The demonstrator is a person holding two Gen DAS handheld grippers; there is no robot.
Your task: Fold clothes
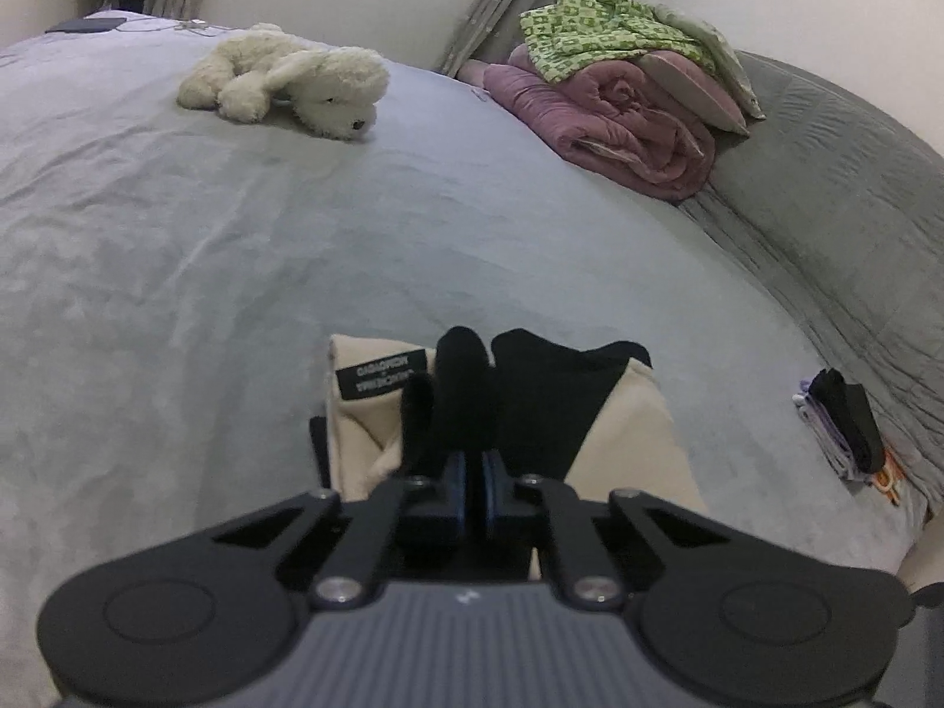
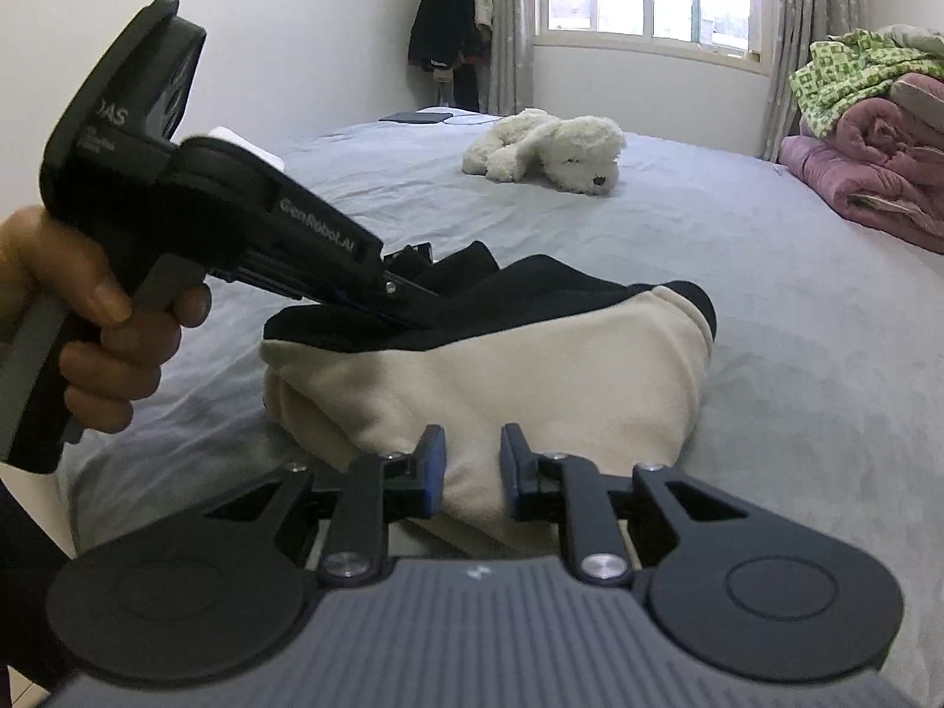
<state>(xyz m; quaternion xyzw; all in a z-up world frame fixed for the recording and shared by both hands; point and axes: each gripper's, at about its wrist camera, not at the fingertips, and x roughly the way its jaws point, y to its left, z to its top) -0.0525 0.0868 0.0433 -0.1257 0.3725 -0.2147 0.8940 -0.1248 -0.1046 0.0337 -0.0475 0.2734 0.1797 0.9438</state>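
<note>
In the left wrist view, the left tongs (image 1: 474, 475) are clenched, their blue pads nearly together and pinching a fold of the black part of the cream-and-black garment (image 1: 613, 419), which lies bunched on the grey bed (image 1: 236, 248) directly ahead of the tips. A black label (image 1: 380, 380) with white lettering sits on the cream cloth just left of the tips. Far ahead and to the left rests a white plush dog (image 1: 295, 79); far ahead to the right lies a rolled pink quilt (image 1: 613, 124) with a green patterned cloth (image 1: 596, 29) on top. Well off to the right, near the bed's edge, lies a small stack of dark and pale folded items (image 1: 843, 430). In the right wrist view, the right tongs (image 2: 472, 466) hold a narrow gap filled with the near fold of the garment's cream cloth (image 2: 501, 377), the pads pressing it from both sides. To the upper left, a hand (image 2: 88, 324) grips the handle of the left tongs (image 2: 407, 301), whose tips are buried in the black fabric on top of the pile. The plush dog (image 2: 554, 153) lies far ahead, and the pink quilt (image 2: 873, 171) far ahead right.
</note>
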